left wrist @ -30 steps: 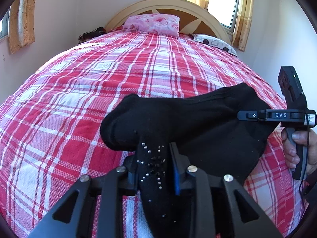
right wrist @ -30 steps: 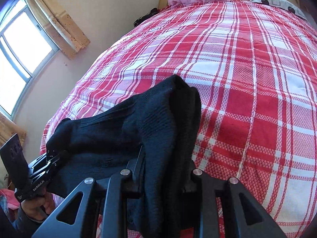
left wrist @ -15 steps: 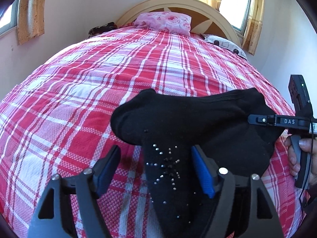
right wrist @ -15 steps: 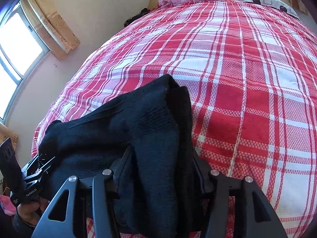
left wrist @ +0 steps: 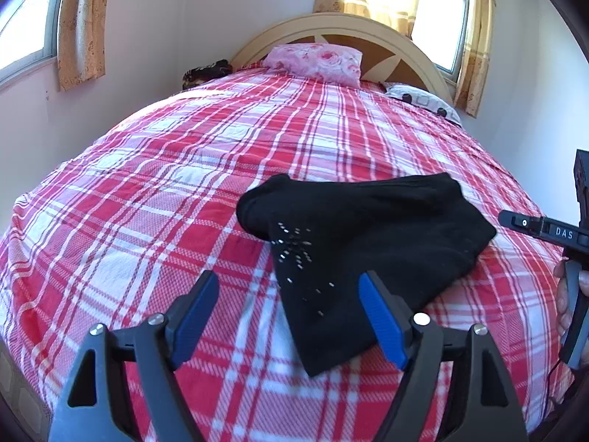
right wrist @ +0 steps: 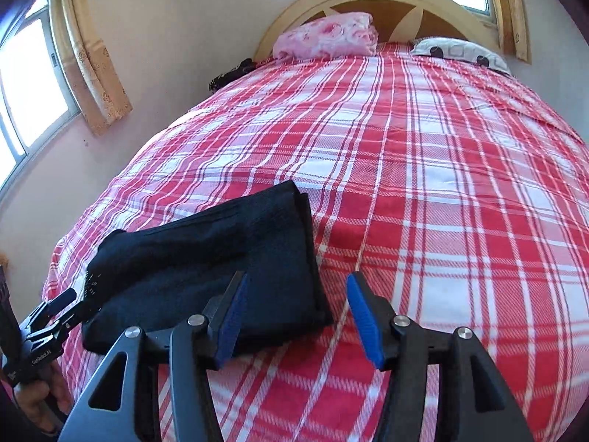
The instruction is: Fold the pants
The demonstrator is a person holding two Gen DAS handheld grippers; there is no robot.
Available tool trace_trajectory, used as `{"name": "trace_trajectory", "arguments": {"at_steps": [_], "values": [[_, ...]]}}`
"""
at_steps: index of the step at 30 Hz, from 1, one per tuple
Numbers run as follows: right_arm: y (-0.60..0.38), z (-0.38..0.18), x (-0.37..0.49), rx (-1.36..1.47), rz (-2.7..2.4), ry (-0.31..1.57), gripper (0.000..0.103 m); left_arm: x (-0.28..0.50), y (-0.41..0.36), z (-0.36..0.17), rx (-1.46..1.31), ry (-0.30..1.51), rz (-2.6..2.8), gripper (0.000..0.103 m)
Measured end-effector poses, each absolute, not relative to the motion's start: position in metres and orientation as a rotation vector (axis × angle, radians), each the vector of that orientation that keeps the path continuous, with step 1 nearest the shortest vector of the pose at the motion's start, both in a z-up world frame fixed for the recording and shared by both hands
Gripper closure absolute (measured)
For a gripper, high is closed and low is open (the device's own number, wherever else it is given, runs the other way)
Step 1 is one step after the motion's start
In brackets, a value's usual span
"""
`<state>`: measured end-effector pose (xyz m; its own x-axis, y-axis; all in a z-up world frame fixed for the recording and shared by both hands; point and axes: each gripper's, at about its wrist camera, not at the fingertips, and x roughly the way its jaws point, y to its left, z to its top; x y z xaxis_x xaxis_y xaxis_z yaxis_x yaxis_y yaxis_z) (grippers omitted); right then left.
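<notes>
The black pants [left wrist: 368, 235] lie folded in a compact bundle on the red plaid bed, with small silver studs on the near flap. They also show in the right wrist view [right wrist: 221, 258]. My left gripper [left wrist: 291, 316] is open and empty, held just short of the studded flap. My right gripper [right wrist: 294, 313] is open and empty, its left pad over the bundle's near right corner. The right gripper also shows at the right edge of the left wrist view [left wrist: 545, 232]; the left one shows at the lower left of the right wrist view [right wrist: 48, 320].
The red and white plaid bedspread [left wrist: 184, 184] covers the whole bed. A pink floral pillow [left wrist: 316, 62] and a white patterned pillow [left wrist: 423, 101] lie by the cream headboard [left wrist: 349, 25]. A dark item [left wrist: 206, 72] sits at the far left corner. Curtained windows flank the bed.
Both grippers opened and let go of the pants, then drew back toward me. The pants dropped flat onto the bed as a folded bundle.
</notes>
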<state>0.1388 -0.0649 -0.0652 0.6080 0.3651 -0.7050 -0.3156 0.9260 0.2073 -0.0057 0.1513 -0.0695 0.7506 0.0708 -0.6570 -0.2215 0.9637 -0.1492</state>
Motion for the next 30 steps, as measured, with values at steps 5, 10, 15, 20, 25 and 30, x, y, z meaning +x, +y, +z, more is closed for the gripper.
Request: {"name": "trace_trajectory", "arguments": {"at_steps": [5, 10, 15, 20, 25, 30], "values": [[-0.070, -0.055, 0.090, 0.087, 0.390, 0.781, 0.046, -0.034, 0.132, -0.057, -0.213, 0.655, 0.150, 0.016], [-0.077, -0.048, 0.047, 0.102, 0.387, 0.727, 0.045, -0.057, 0.115, -0.049, -0.193, 0.604, 0.137, 0.011], [-0.079, -0.050, 0.021, 0.096, 0.382, 0.707, 0.042, -0.070, 0.101, -0.049, -0.173, 0.584, 0.123, 0.011], [-0.073, -0.049, 0.000, 0.043, 0.370, 0.672, 0.042, -0.078, 0.090, -0.051, -0.159, 0.572, 0.107, 0.011], [-0.073, -0.045, -0.007, 0.022, 0.357, 0.646, 0.042, -0.080, 0.083, -0.053, -0.116, 0.560, 0.109, 0.008], [-0.073, -0.042, -0.009, 0.031, 0.352, 0.637, 0.041, -0.080, 0.081, -0.053, -0.125, 0.561, 0.099, 0.008]]}}
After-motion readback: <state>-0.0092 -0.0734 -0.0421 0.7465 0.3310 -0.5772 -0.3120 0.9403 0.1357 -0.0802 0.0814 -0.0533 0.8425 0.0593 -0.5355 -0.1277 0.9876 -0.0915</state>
